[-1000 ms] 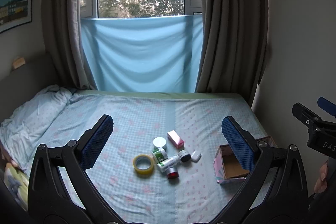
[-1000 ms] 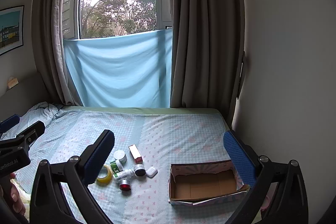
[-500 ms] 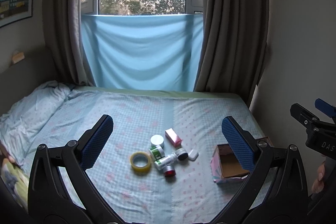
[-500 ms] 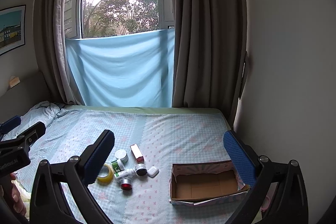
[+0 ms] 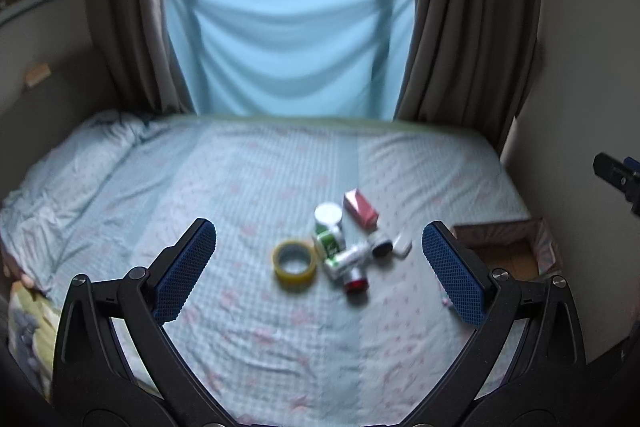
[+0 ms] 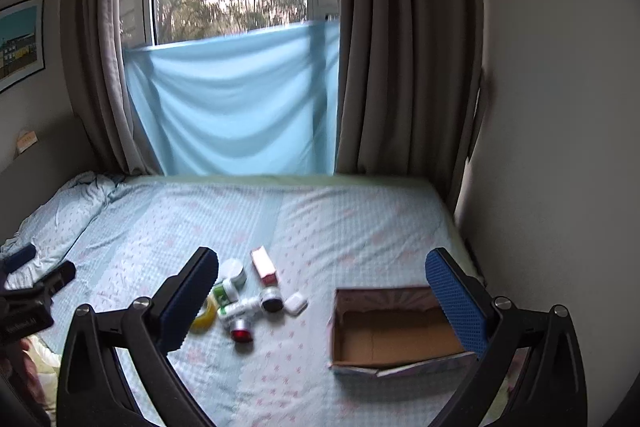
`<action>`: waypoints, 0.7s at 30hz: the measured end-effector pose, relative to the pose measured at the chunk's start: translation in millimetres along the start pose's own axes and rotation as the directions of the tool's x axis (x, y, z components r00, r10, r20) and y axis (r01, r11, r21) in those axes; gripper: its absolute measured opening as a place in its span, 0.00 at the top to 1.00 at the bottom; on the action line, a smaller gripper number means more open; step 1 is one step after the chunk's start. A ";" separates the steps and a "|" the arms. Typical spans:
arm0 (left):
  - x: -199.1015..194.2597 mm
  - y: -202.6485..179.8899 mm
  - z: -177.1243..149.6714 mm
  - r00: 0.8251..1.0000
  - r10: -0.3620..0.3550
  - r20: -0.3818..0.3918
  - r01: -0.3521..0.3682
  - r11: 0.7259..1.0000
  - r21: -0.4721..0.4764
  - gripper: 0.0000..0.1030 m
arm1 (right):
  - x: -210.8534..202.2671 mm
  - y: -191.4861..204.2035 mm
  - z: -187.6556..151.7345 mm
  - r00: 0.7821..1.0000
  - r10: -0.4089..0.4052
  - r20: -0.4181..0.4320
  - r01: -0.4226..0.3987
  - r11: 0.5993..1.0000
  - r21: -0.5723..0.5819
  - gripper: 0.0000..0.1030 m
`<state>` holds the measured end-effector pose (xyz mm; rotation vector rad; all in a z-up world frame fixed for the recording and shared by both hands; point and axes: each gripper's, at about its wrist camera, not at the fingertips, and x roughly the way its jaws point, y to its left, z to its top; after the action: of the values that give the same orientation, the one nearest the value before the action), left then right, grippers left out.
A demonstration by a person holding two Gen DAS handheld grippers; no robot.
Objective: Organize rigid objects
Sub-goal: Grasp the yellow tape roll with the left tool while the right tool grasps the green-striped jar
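Observation:
A cluster of small objects lies mid-bed: a yellow tape roll (image 5: pixel 295 261), a white round jar (image 5: pixel 328 215), a green-labelled bottle (image 5: pixel 331 242), a pink box (image 5: pixel 361 209), a red-capped item (image 5: pixel 356 283), a black-lidded jar (image 5: pixel 381 246) and a white case (image 5: pixel 402 247). An empty cardboard box (image 6: pixel 394 331) sits to their right, also in the left wrist view (image 5: pixel 508 247). My left gripper (image 5: pixel 320 267) is open above the near side of the cluster. My right gripper (image 6: pixel 320 301) is open, empty, between cluster and box; the tape roll (image 6: pixel 204 315) is partly hidden behind its finger.
The bed (image 5: pixel 240 187) has a light blue patterned sheet, with a pillow (image 5: pixel 60 179) at the left. A wall (image 6: pixel 560 147) runs along the bed's right side. Curtains (image 6: pixel 400 47) and a blue cloth (image 6: pixel 236 99) hang behind the bed.
Both grippers have moved forward and tilted down toward the bed; the objects and box appear larger and lower in view. Both stay open. No object has moved.

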<state>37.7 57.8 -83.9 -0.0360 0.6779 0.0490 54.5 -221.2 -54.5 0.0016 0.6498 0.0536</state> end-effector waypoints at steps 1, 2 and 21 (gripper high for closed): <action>10.8 8.0 -2.8 1.000 -0.009 -0.019 0.009 1.000 0.004 0.01 | 5.3 3.6 -0.9 1.000 0.000 -0.014 0.000 1.000 0.001 0.00; 22.7 15.9 -5.8 0.999 -0.017 -0.036 0.017 1.000 0.013 0.01 | 16.7 11.8 -2.2 0.999 -0.004 -0.040 0.004 1.000 0.002 0.00; 294.1 99.9 -71.9 0.891 -0.186 -0.413 0.299 0.927 0.228 0.01 | 237.2 131.6 -52.0 0.938 -0.023 -0.345 0.002 0.998 -0.060 0.00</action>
<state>215.8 163.8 -326.2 0.1528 1.0662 -0.3104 205.1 -78.6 -236.9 -0.0702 1.0003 0.0611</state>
